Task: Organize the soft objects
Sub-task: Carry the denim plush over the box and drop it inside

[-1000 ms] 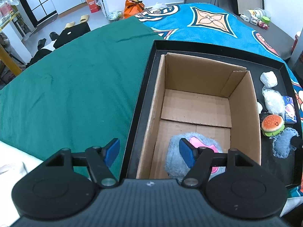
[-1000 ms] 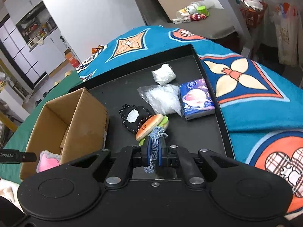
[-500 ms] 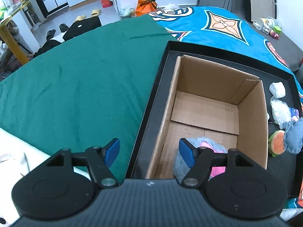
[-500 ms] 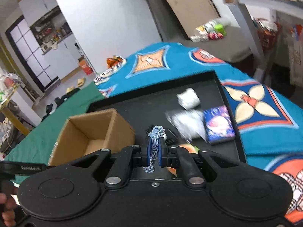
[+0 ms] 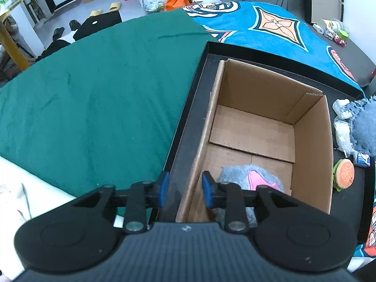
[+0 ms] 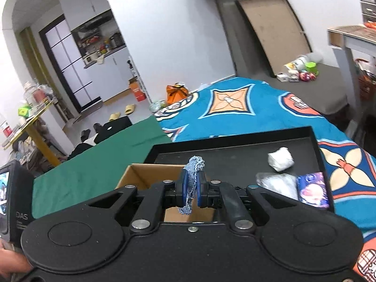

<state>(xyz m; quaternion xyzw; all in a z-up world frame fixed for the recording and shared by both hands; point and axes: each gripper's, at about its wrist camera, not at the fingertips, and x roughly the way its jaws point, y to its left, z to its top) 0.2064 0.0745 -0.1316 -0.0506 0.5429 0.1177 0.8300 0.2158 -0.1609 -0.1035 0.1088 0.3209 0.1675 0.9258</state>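
Two claws, one at the near edge of each wrist view

Left claw (image 5: 185,189): pointed steeply down, jaws just now closing part-way, blue pads apart with a gap between them. Near left wall of the cardboard box (image 5: 312,141) in that gap; no contact to be made out, so nothing gripped

Just beyond the right pad, on the box floor at the near end: grey plush with a pink patch (image 5: 249,178), the only thing inside the box

Right claw (image 6: 190,188): clamped tight on a strip of blue denim toy (image 6: 193,164), frayed top poking up above the pads, tail hanging below them. Held up over the near end of the box. Same toy seen as a fuzzy blue bulk at the right edge of the left wrist view, off the tray floor

Right of the box, on the black tray (image 5: 195,89): burger toy (image 5: 344,172) close by the box wall, then clear bag of white stuff (image 6: 277,184) touching a purple tissue pack (image 6: 311,188), and farther back a white wad (image 6: 280,159) on its own

Under and past the tray: green cloth (image 5: 94,94) to the left, patterned blue cover (image 6: 235,103) behind
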